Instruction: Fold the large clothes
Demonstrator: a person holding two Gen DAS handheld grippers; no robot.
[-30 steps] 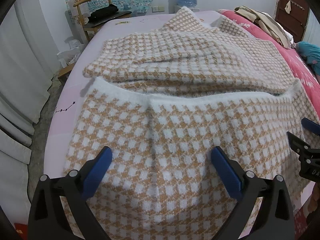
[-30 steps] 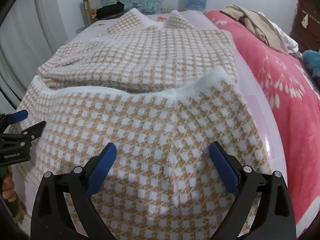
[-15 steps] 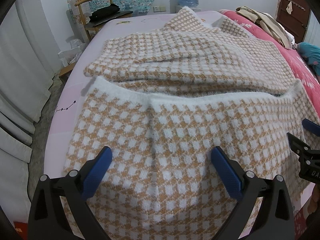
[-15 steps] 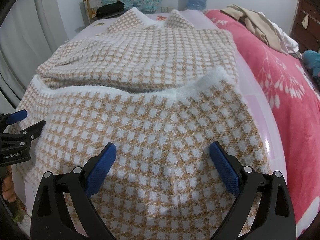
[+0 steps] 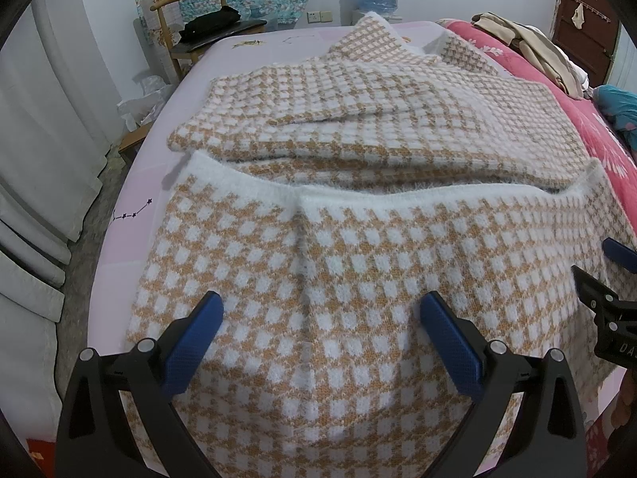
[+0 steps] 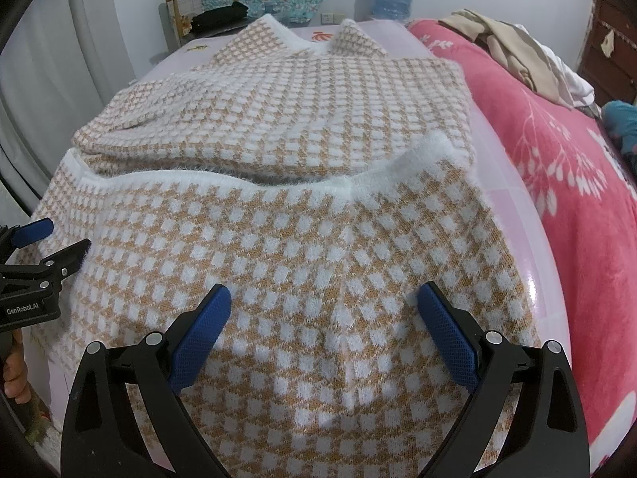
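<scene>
On the bed lay the sweater, hem already folded up toward its collar, long axis running away from me. My left hand-held gripper and right hand-held gripper hovered with jaws spread, holding nothing, over the near fold, each equally close to it.
</scene>
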